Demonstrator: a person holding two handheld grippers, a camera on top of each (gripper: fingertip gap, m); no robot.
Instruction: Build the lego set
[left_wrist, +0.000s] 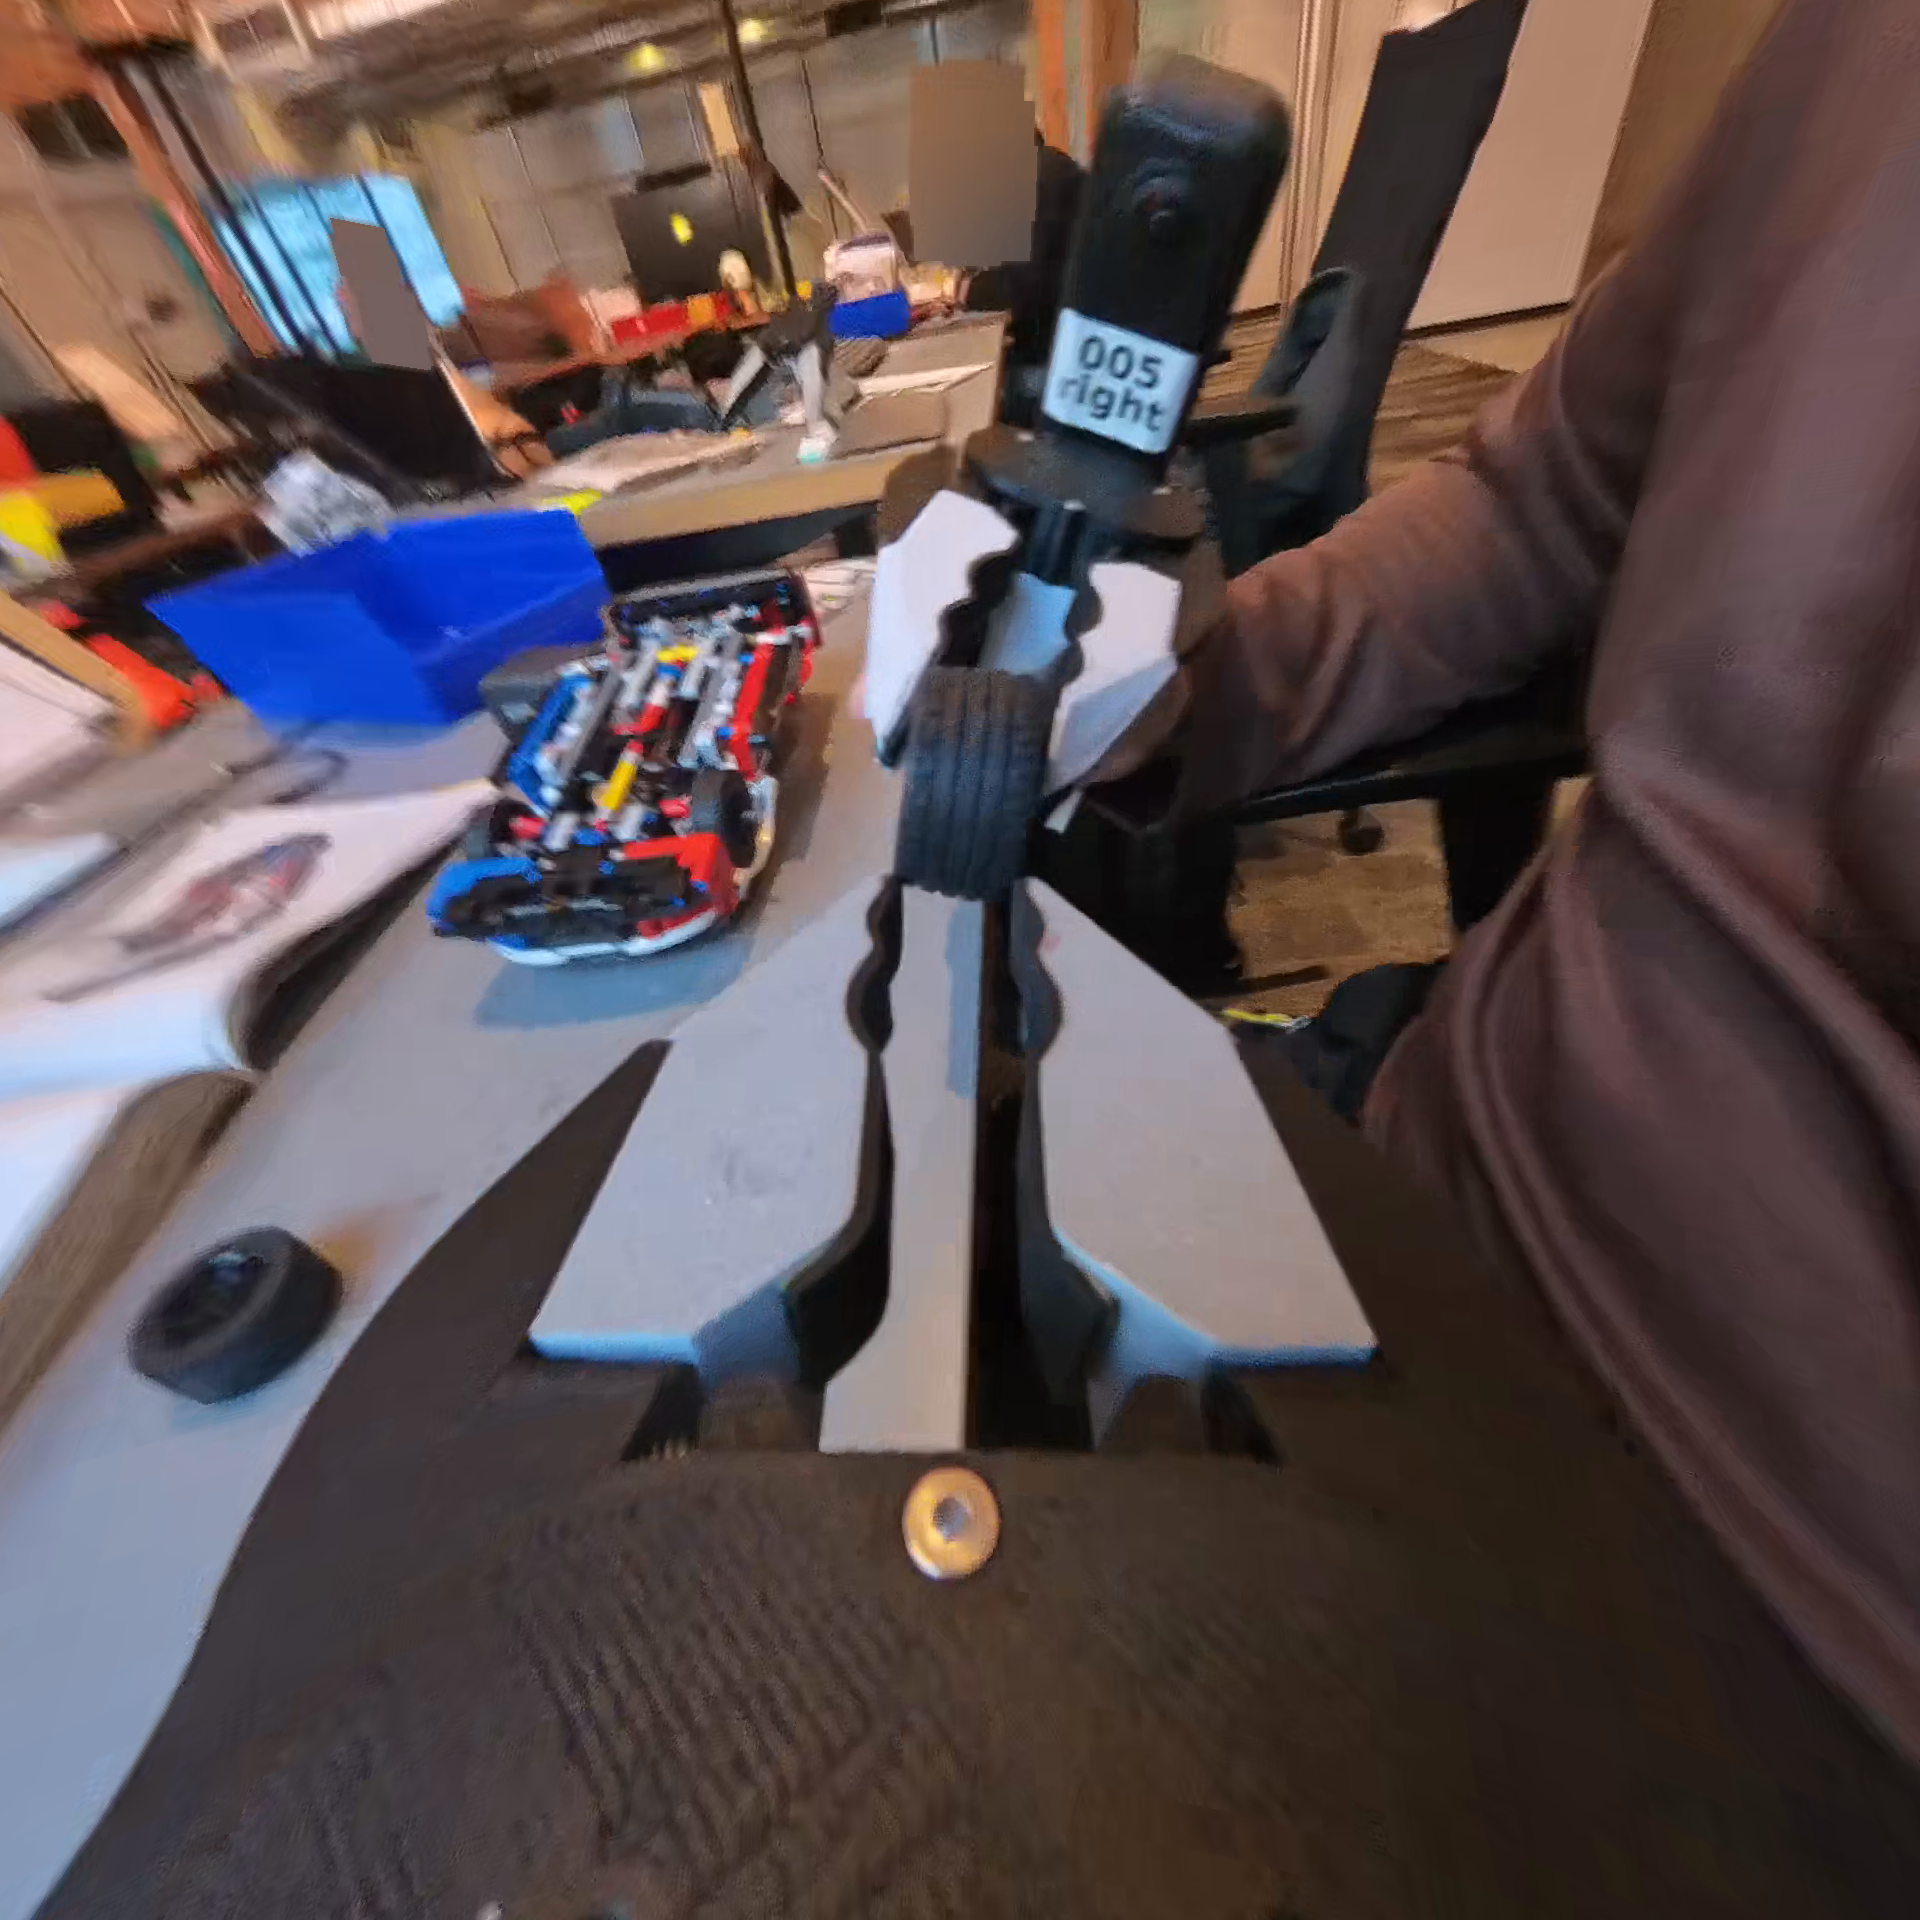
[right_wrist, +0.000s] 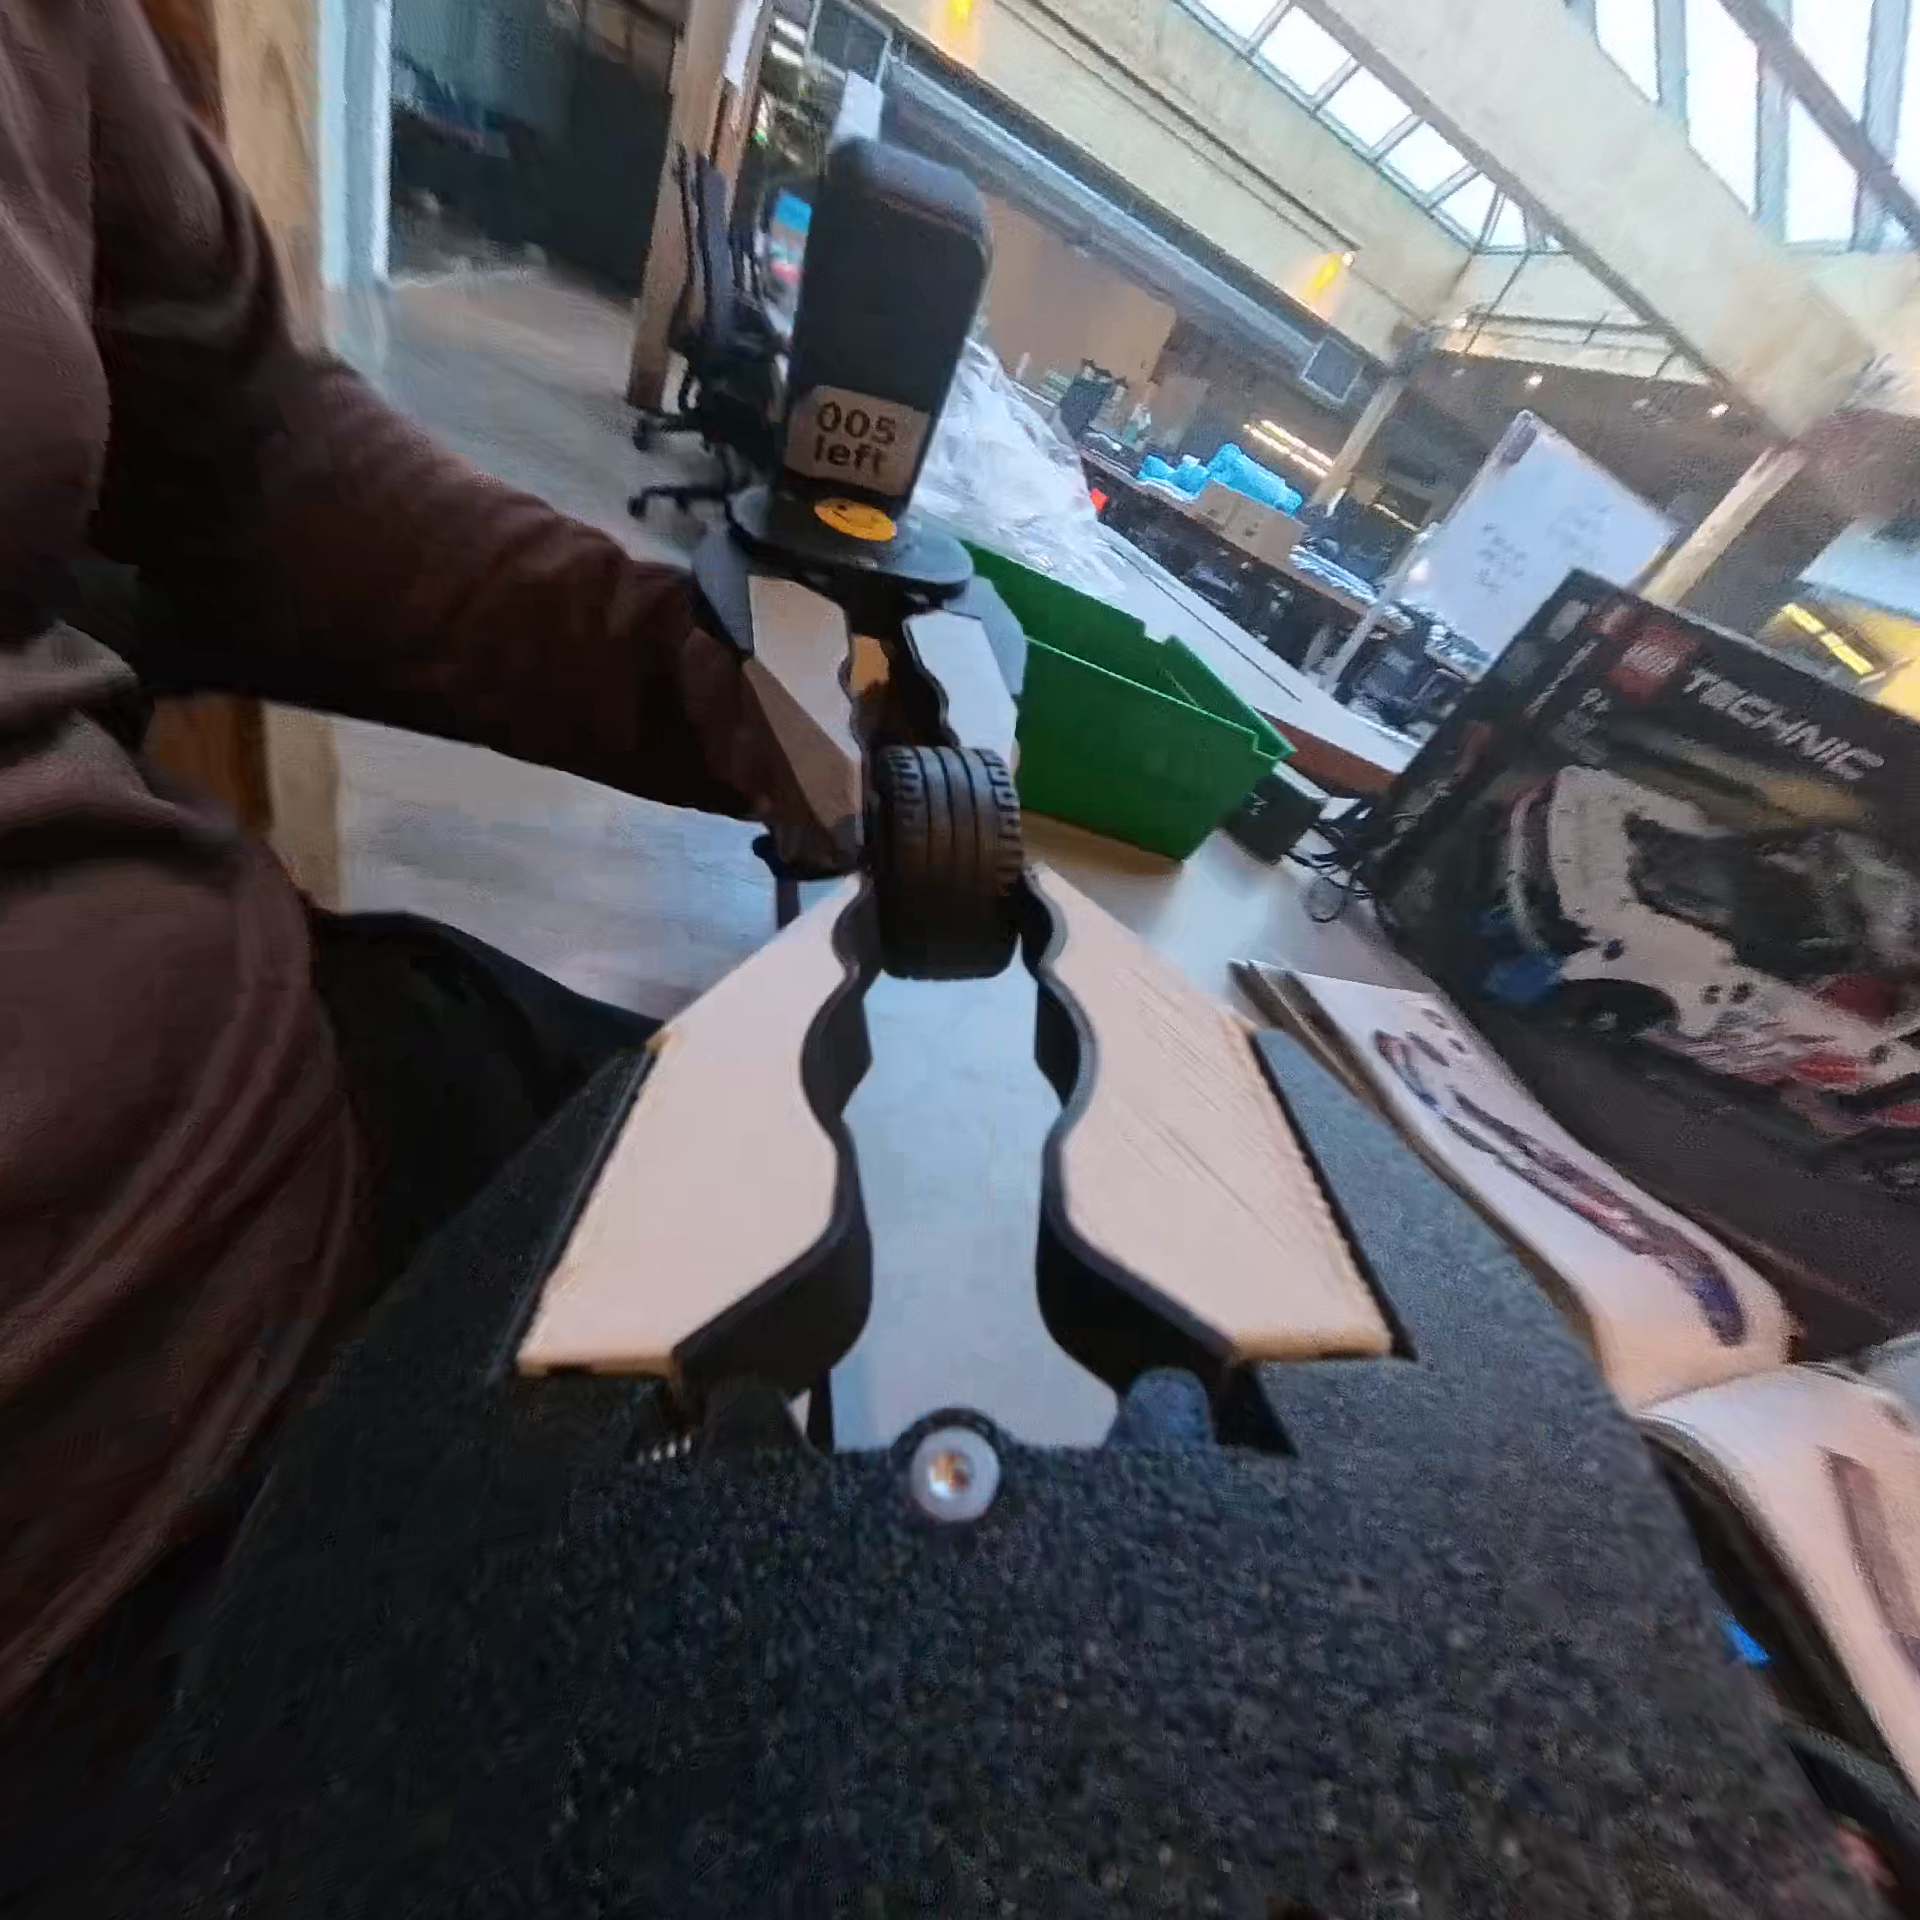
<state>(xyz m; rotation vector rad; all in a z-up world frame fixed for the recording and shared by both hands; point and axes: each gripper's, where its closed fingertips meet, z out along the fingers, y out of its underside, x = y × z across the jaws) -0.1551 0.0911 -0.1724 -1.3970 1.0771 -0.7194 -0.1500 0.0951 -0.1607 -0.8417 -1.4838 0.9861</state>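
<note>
**Tyre handover mid-air**

Both grippers meet on one black tyre (right_wrist: 943, 868) above the counter (left_wrist: 436, 1122). Right hand-held gripper (right_wrist: 943, 914) clamps its tread; left hand-held gripper (left_wrist: 940, 894) is nearly closed, tips touching it, grip unclear. Car (left_wrist: 644, 769) sits far left, upside down. Keep the tyre square before releasing.

Matt black rubber tyre (left_wrist: 971, 790), grooved tread. Grippers' fingers (left_wrist: 727, 1174): smooth pale plastic; bodies (right_wrist: 1039, 1662) rough, grainy black. Glossy plastic model car (left_wrist: 634, 769). Shiny metal screw (left_wrist: 951, 1522). Glossy cardboard box (right_wrist: 1683, 883); brown cloth sleeve (right_wrist: 416, 582).
</note>
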